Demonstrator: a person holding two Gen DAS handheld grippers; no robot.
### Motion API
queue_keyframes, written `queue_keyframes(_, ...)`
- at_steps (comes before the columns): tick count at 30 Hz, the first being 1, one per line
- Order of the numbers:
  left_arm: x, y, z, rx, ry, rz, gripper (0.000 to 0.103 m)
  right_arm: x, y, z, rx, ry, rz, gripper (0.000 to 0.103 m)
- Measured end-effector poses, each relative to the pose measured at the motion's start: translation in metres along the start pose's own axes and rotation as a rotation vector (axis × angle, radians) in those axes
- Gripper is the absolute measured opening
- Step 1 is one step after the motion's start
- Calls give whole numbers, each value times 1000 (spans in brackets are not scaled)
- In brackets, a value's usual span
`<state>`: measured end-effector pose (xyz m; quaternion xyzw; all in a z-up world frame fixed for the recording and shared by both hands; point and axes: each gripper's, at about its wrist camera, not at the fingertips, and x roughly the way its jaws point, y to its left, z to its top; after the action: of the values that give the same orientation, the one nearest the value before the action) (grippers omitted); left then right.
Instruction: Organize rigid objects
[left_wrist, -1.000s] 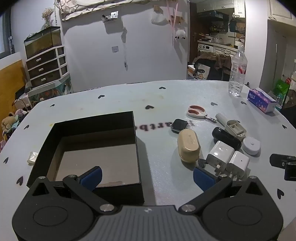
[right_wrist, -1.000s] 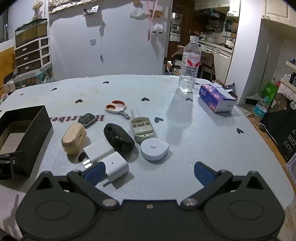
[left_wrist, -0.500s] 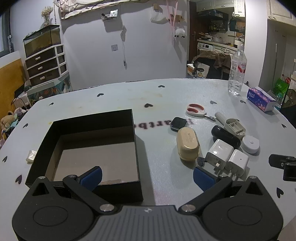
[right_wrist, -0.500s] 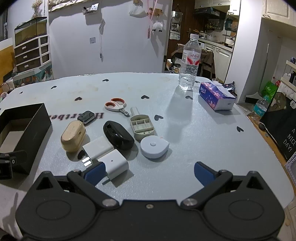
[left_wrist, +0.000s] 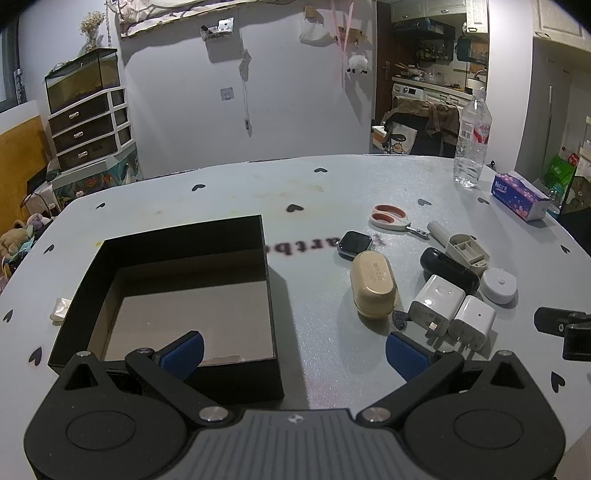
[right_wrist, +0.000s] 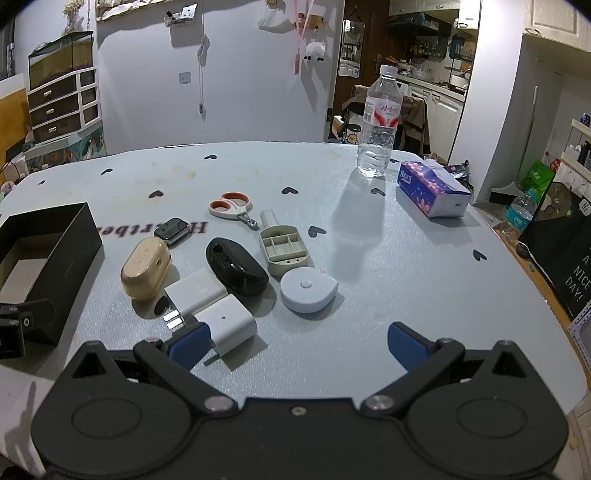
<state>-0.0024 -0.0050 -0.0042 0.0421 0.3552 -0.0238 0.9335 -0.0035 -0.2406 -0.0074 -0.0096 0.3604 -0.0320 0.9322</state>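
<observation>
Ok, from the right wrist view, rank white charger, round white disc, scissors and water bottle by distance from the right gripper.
1. White charger, by the right gripper's left finger.
2. Round white disc, just ahead, centre.
3. Scissors, mid-table, left.
4. Water bottle, far edge, right.

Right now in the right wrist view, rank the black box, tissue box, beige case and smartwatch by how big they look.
1. black box, partly cut off at the frame edge
2. tissue box
3. beige case, nearer the camera, so close to the tissue box
4. smartwatch
</observation>
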Motion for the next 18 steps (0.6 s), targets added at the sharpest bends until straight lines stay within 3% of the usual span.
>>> queue_keyframes(18,1,0,1,-2,1,0,103,0,1,-2,-3,8,-2,103)
